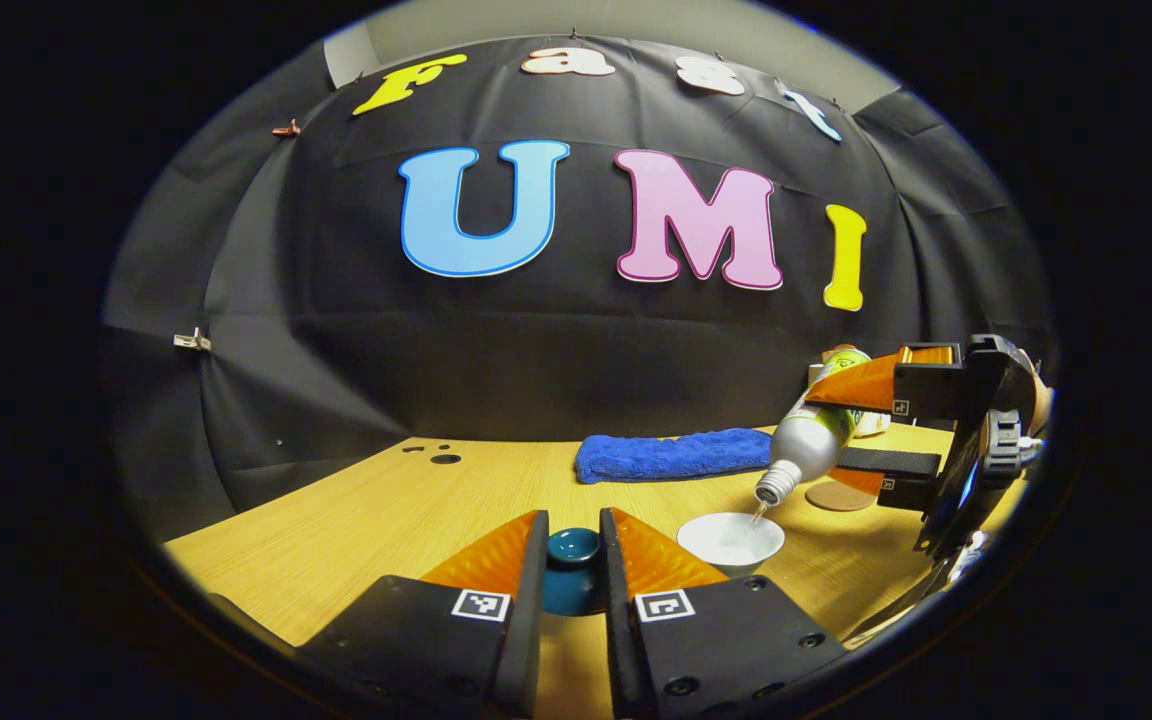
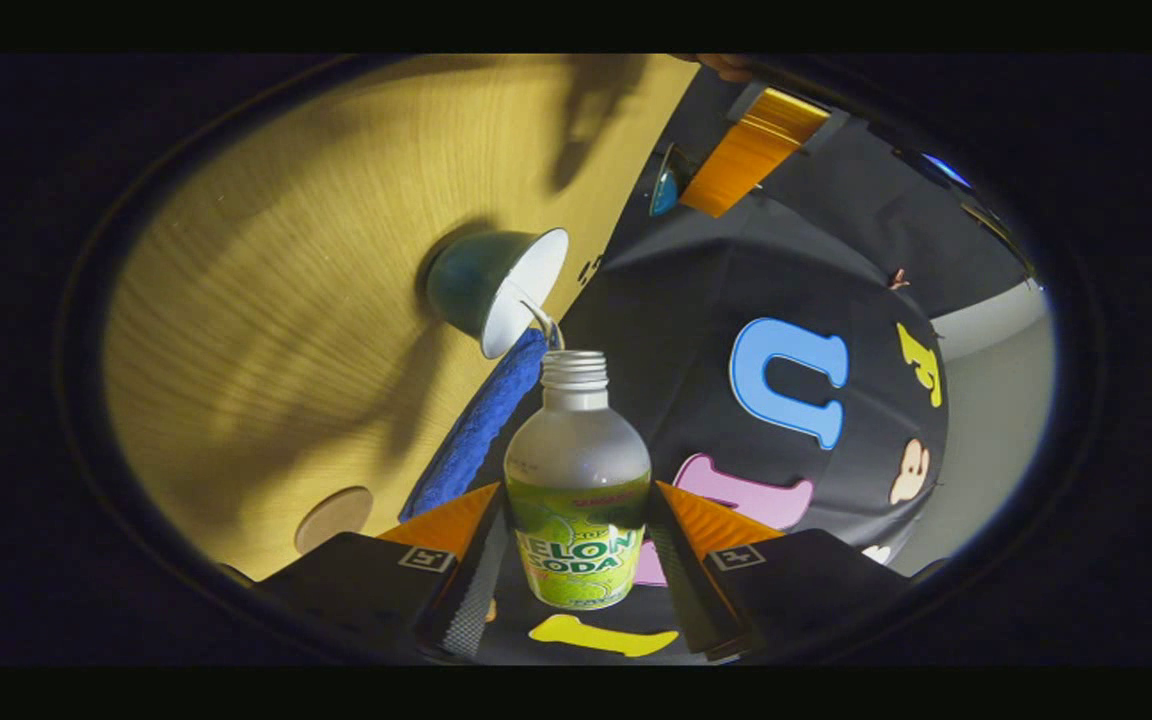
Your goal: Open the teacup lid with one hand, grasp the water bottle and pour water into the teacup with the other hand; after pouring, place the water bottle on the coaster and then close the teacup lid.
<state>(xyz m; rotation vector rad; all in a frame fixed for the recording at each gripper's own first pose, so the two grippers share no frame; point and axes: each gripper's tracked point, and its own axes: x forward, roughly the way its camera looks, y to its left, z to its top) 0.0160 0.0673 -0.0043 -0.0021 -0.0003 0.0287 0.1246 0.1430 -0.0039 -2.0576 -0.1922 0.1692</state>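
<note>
Frosted water bottle [image 2: 576,470] pours, seemingly.

Teacup [image 1: 731,541]: dark teal outside, white inside, upright on table, lid off. Teacup lid [image 1: 573,570]: teal, knobbed, held left of cup. Water bottle [image 1: 814,440]: silver body, green label, uncapped, tipped neck-down over cup's right rim, thin stream falling in. Coaster [image 1: 839,496]: round, tan, flat, just right of cup, bare.

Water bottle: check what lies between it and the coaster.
Nothing visible does. The water bottle is tilted over the teacup in the right hand-held gripper; the coaster lies bare on the table just behind it, with the blue towel off to the side.
</note>
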